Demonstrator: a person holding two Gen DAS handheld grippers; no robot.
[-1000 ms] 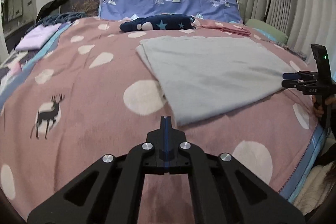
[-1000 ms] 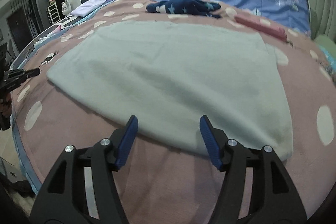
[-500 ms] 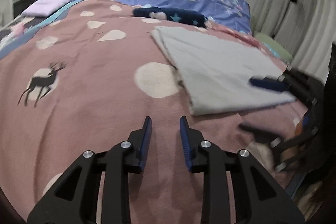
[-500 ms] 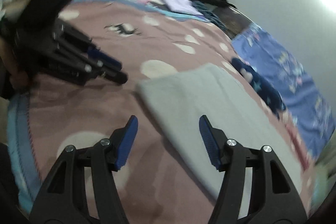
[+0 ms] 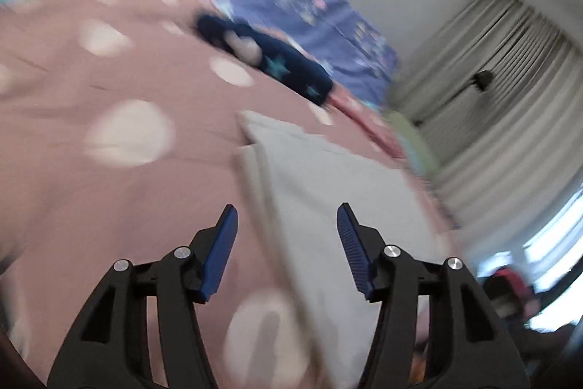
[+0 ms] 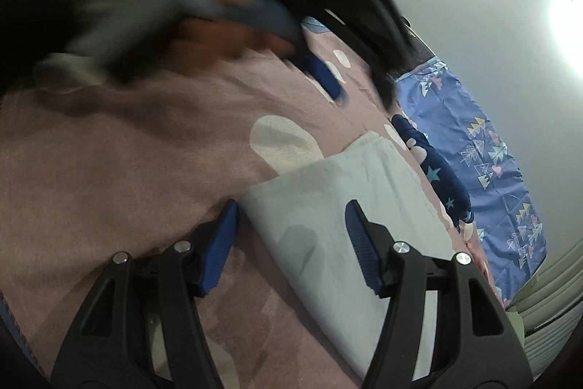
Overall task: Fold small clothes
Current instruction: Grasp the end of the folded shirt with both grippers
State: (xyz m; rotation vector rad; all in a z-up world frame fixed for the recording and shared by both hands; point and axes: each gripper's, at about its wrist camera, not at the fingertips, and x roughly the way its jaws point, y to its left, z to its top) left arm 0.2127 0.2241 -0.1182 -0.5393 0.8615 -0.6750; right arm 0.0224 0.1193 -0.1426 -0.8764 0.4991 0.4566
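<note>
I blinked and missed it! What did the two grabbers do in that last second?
The left gripper went from shut to wide open and swung over to the grey cloth's left edge. The right gripper swung to the cloth's near corner, open as before. Neither has taken hold. The cloth lies flat on the pink blanket, with the navy star garment behind, unmoved.

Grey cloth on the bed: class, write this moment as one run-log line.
left gripper: open, over cloth edge | right gripper: open, at cloth corner | grey cloth: flat, folded, ungrasped | pink bedspread: beneath
</note>
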